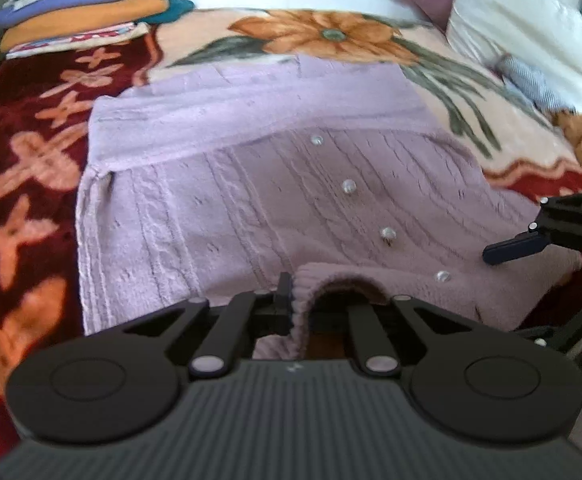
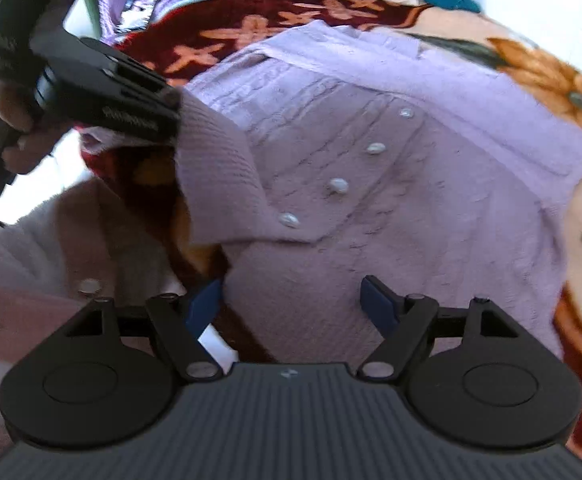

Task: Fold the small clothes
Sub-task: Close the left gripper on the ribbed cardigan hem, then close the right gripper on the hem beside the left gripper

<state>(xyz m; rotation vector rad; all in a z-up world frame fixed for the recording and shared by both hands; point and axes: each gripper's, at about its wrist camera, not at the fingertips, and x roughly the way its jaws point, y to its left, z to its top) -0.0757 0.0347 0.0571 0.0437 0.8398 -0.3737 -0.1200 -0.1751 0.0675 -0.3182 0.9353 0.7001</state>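
Observation:
A lilac knitted cardigan (image 1: 251,184) with pearl buttons (image 1: 348,186) lies on a floral blanket. It also fills the right wrist view (image 2: 431,184). My left gripper (image 1: 291,304) is shut on the cardigan's ribbed near edge and lifts it into a fold; it shows from the side in the right wrist view (image 2: 171,120) holding that edge. My right gripper (image 2: 293,304) is open, its blue fingertips (image 2: 377,300) straddling the cardigan's near corner without gripping. Its blue fingertip also shows in the left wrist view (image 1: 511,250).
The blanket (image 1: 31,152) is dark red with peach flowers, cream farther back. A stack of folded clothes (image 1: 83,4) sits at the far left. A white pillow (image 1: 531,36) lies at the far right. A pink fuzzy garment (image 2: 31,248) lies at the left.

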